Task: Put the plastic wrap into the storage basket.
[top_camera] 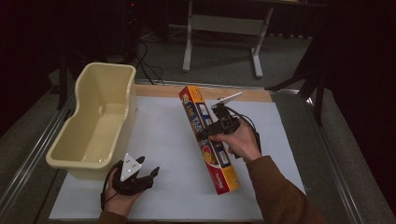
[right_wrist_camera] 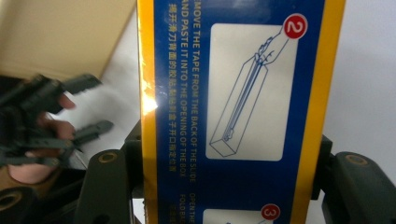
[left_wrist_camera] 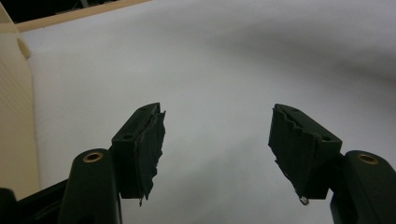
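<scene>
A long blue, yellow and red foil box (top_camera: 208, 139) is held tilted above the white mat, its far end raised toward the back. My right gripper (top_camera: 208, 132) is shut across its middle; in the right gripper view the box (right_wrist_camera: 238, 107) with printed instructions sits between the two black jaws. My left gripper (top_camera: 148, 173) rests low at the mat's front left, beside the tub, and stands open. In the left gripper view its pads (left_wrist_camera: 150, 149) are wide apart with bare white mat between them.
A cream plastic tub (top_camera: 95, 122) stands on the left side of the white mat (top_camera: 173, 154), empty inside. The table's wooden back edge (top_camera: 252, 94) and metal side rails border the mat. Table legs and cables lie on the floor behind.
</scene>
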A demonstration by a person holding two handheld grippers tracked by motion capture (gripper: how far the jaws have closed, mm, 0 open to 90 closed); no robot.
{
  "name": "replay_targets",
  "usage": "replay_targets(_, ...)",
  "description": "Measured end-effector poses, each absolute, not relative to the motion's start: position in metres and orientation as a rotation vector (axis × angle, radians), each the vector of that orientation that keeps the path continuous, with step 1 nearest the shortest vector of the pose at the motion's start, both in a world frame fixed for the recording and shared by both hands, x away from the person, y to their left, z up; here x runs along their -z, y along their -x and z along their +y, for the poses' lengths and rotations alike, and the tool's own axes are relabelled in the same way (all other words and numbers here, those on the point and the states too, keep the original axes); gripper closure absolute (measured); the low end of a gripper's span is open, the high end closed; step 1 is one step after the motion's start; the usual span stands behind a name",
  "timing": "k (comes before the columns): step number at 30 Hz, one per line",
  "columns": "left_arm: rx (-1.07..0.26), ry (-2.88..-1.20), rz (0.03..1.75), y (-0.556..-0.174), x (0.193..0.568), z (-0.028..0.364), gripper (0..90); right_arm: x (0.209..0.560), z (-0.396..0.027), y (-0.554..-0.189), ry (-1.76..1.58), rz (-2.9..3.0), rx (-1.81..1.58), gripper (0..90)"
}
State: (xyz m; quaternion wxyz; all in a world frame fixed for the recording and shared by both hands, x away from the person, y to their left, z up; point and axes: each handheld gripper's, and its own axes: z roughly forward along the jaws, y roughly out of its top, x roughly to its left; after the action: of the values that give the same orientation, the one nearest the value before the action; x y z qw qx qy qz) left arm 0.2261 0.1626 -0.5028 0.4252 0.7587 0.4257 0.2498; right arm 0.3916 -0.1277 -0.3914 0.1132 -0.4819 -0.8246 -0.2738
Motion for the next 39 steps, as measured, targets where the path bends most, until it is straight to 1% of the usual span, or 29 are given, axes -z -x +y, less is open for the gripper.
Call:
replay_targets(22, -0.637, -1.885, 1.078, -0.226, 0.503, 0.163, 32.3, 0.37, -0.097, -0.41, 1.391, -2.214, 0.945, 40.0)
replay_targets(39, -0.636, -1.878, 1.087, -0.227, 0.503, 0.164, 31.5, 0.363, -0.073, -0.426, 1.401, -2.08, 1.005, 40.0)
